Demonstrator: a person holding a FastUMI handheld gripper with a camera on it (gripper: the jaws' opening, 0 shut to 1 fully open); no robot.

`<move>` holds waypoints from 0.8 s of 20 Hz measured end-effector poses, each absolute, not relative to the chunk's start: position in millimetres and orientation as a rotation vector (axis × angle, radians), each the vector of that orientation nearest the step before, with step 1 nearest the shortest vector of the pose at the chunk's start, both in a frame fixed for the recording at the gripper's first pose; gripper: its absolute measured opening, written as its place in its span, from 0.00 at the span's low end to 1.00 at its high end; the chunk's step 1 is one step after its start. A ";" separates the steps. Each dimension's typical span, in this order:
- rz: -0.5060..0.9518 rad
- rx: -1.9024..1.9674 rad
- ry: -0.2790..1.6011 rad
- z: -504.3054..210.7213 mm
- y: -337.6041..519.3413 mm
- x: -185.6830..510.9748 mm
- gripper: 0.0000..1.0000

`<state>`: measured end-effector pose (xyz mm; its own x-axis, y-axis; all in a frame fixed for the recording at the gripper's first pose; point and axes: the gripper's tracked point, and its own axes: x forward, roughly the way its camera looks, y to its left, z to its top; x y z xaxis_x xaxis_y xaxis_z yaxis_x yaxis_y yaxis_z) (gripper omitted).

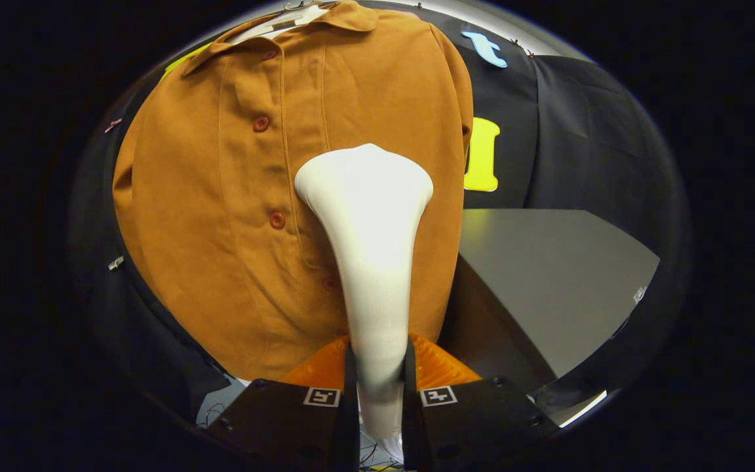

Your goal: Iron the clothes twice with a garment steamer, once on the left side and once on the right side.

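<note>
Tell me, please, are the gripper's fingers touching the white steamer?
Touching. The gripper view shows both fingers pressed against the steamer's narrow handle, which sits clamped between them with no gap either side.

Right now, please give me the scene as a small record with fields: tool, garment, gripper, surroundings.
tool: white garment steamer, handle clamped between the fingers, wide head up against the shirt
garment: brown button-up shirt hanging in front of the black cloth wall, collar at top
steamer position: head just beside the button placket, on the side nearer the grey table
gripper: hand-held gripper shut on the steamer handle
surroundings: grey table beside the shirt
</note>
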<state>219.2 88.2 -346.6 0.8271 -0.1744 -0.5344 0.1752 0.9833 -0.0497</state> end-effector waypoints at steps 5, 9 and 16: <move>-0.188 0.022 0.660 -398.4 90.1 200.5 0.29; -0.195 0.023 0.687 -421.1 90.7 192.4 0.29; -0.201 0.020 0.766 -455.8 90.5 165.7 0.29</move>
<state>165.7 90.5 -455.8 0.7023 -0.1735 -0.6904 0.1878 0.9806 -0.0554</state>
